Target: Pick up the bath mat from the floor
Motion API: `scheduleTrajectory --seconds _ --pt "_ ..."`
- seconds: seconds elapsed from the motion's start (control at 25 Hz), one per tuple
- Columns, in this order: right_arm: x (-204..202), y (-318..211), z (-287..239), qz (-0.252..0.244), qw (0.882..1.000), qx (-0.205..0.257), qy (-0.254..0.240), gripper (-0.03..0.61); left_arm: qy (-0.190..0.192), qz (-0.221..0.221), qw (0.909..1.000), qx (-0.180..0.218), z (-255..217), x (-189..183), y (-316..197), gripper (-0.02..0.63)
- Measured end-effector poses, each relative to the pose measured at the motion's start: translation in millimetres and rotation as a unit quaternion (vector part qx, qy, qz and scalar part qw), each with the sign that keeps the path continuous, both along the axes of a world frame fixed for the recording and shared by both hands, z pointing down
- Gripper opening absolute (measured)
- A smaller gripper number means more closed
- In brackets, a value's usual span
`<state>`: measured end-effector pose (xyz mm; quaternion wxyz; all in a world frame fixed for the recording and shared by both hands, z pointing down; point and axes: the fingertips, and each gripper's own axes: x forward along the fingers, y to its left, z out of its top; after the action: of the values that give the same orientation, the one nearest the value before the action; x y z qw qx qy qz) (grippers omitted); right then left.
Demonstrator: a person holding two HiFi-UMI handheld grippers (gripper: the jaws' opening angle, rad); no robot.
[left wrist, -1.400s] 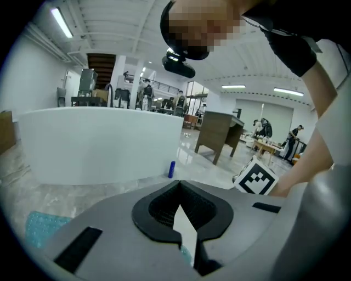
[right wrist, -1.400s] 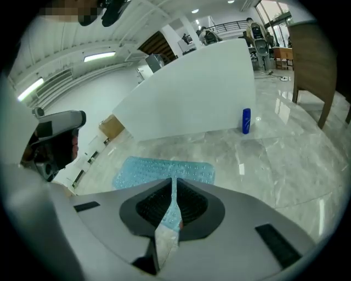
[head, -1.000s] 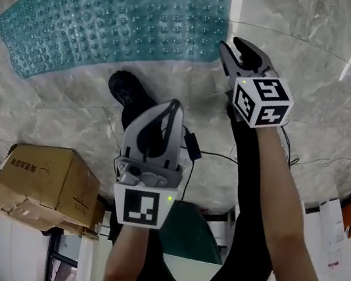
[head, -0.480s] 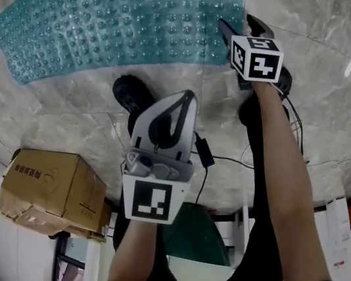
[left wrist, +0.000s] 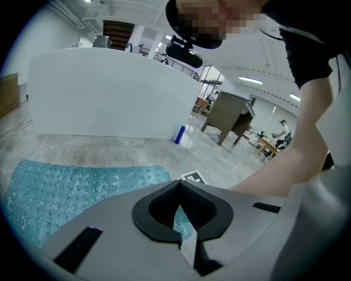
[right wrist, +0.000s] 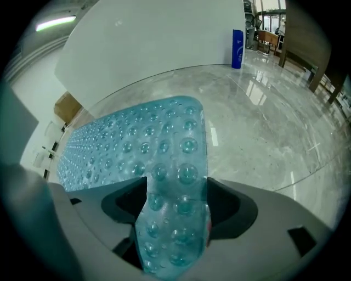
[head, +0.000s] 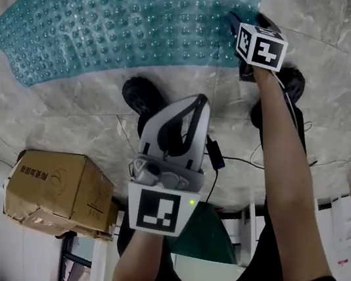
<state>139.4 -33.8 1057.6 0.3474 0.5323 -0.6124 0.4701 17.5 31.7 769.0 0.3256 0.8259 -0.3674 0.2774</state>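
The teal bath mat (head: 128, 22), covered in round bumps, lies flat on the marble floor across the top of the head view. My right gripper (head: 238, 22) points steeply down at the mat's right end. Its jaws have just been opening and now stand wide, and the mat's end (right wrist: 175, 164) shows in the gap between them in the right gripper view (right wrist: 175, 189). My left gripper (head: 197, 101) hangs above the floor on the near side of the mat, shut with nothing held. In the left gripper view (left wrist: 179, 184) only a thin slit shows between its jaws, with the mat (left wrist: 66, 186) beyond.
A cardboard box (head: 54, 189) stands at the lower left. The person's black shoes (head: 140, 94) (head: 293, 81) rest on the floor just near the mat, with a black cable (head: 226, 158) trailing between. A white counter (left wrist: 104, 93) and a blue bottle (right wrist: 237, 48) stand beyond the mat.
The right gripper has dropped down to the mat's right end and its jaws have spread wide. The left gripper has sunk a little.
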Motion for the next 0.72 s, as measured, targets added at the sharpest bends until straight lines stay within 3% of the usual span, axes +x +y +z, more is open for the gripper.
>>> scheduleTrajectory --seconds 0.28,0.52,0.6,0.72 --pt "-29.9 0.8 -5.6 -0.035 0.999 -0.014 -0.023 0.285 0.004 0.022 0.9997 0.002 -1.5 -3.5 1.2 0.012" --pt "-47.7 -3.9 -14.8 -0.038 0.999 0.000 -0.026 0.274 0.013 0.000 0.9999 0.008 -7.1 -20.3 -8.2 0.012" --pt "-49.3 -7.9 -20.8 -0.026 0.999 0.009 -0.034 0.129 0.013 -0.015 0.9997 0.016 -8.8 -26.1 -14.5 0.012" --pt "-53.7 -12.9 -32.6 -0.019 0.998 0.020 -0.054 0.096 0.010 -0.020 0.9993 0.029 -13.5 -29.6 -25.4 0.012"
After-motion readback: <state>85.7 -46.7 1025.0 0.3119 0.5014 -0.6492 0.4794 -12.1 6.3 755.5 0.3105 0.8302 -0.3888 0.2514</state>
